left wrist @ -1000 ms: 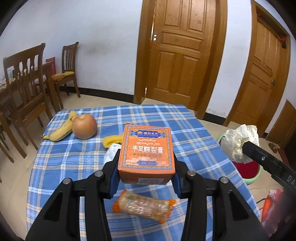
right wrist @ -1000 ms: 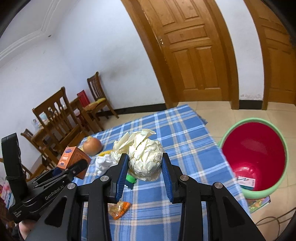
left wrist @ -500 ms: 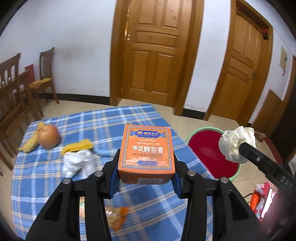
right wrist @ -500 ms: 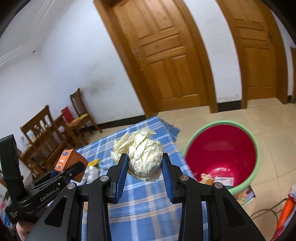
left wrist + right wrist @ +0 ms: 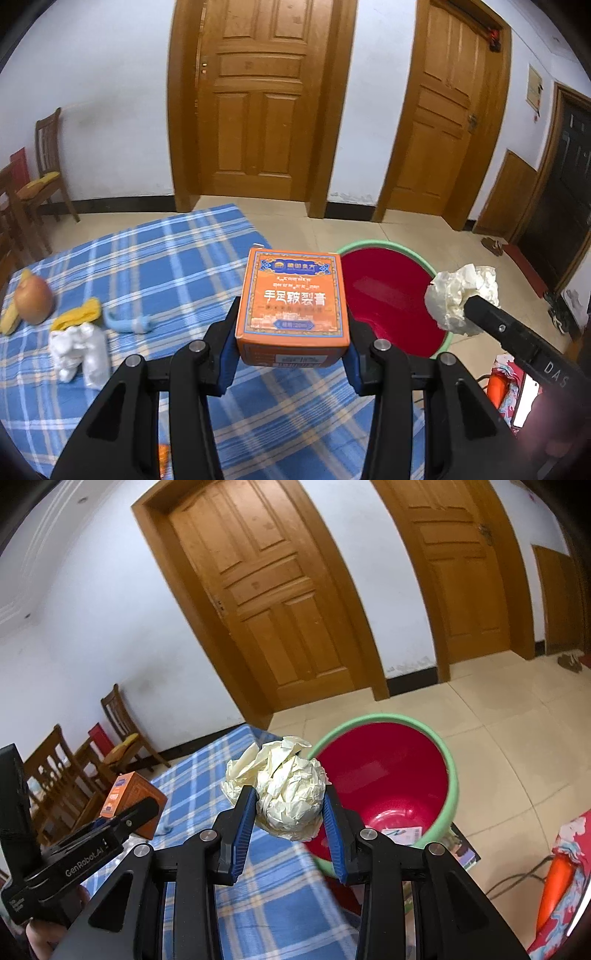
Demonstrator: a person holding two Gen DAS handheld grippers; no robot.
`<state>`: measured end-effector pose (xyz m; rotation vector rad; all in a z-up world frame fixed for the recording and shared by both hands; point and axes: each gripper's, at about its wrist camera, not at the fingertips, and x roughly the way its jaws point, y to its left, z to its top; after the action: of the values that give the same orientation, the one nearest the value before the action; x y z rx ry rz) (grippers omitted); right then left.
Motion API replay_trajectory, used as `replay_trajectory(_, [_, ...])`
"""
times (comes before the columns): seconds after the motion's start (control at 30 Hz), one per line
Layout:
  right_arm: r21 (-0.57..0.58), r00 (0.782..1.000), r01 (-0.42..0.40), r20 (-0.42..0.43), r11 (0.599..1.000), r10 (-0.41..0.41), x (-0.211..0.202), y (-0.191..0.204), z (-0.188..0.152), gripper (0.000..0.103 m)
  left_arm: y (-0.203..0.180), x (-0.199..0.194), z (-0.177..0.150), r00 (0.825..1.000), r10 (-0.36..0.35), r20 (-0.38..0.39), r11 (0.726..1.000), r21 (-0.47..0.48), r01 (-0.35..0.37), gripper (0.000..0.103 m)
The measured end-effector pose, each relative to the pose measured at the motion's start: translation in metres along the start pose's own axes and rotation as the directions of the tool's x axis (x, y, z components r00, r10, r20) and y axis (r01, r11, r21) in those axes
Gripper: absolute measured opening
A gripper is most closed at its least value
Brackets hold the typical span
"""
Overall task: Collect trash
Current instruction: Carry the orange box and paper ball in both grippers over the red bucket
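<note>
My left gripper (image 5: 291, 350) is shut on an orange cardboard box (image 5: 293, 304), held above the right edge of the blue plaid table (image 5: 166, 266). My right gripper (image 5: 290, 812) is shut on a crumpled ball of cream paper (image 5: 290, 795). In the left wrist view the paper ball (image 5: 461, 299) hangs past the table, over the floor beside the bin. The red bin with a green rim (image 5: 388, 775) stands on the floor right of the table, with some litter at its bottom. In the right wrist view the orange box (image 5: 131, 801) shows at the left.
On the table lie an apple (image 5: 33, 299), a banana peel (image 5: 77, 314), crumpled white tissue (image 5: 79, 349) and a light blue scrap (image 5: 127, 321). Wooden chairs (image 5: 118, 734) stand at the left. Two wooden doors (image 5: 258, 103) line the far wall. Colourful bags (image 5: 561, 871) lie on the floor at the right.
Both grippers have swung right with their loads, from over the table toward the red bin. The bin now sits larger and nearer in both views; the table items have slid left.
</note>
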<state>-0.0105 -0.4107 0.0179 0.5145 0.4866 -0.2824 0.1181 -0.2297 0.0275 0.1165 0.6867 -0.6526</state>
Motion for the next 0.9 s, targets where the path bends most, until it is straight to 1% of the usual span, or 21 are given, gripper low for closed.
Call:
replay_trajectory(0.13, [0.029,1.0,0.023,-0.011,0.999,-0.023,0.005,-0.017,0.001,0.037,-0.016,0.015,0.001,1.0,-0.025,-0.016,0.999,0.03,0.026,0.047])
replay_trajectory(0.3, [0.058,0.998,0.051,-0.028,0.997,-0.049,0.014,-0.034,0.002,0.037,-0.032,0.034,0.001,0.999,-0.039,-0.034,0.998,0.05,0.04,0.046])
replay_trajectory(0.53, [0.087,0.995,0.093,-0.055,0.992,-0.088,0.024,-0.054,0.001,0.037,-0.043,0.058,-0.004,0.996,-0.049,-0.069,0.997,0.059,0.053,0.046])
replay_trajectory(0.7, [0.102,0.991,0.117,-0.079,0.988,-0.11,0.033,-0.065,-0.001,0.037,-0.049,0.066,-0.004,0.996,-0.05,-0.076,0.996,0.066,0.055,0.046])
replay_trajectory(0.9, [0.126,0.987,0.126,-0.115,0.984,-0.112,0.047,-0.075,-0.005,0.038,-0.055,0.076,-0.004,0.995,-0.05,-0.087,0.996,0.074,0.057,0.046])
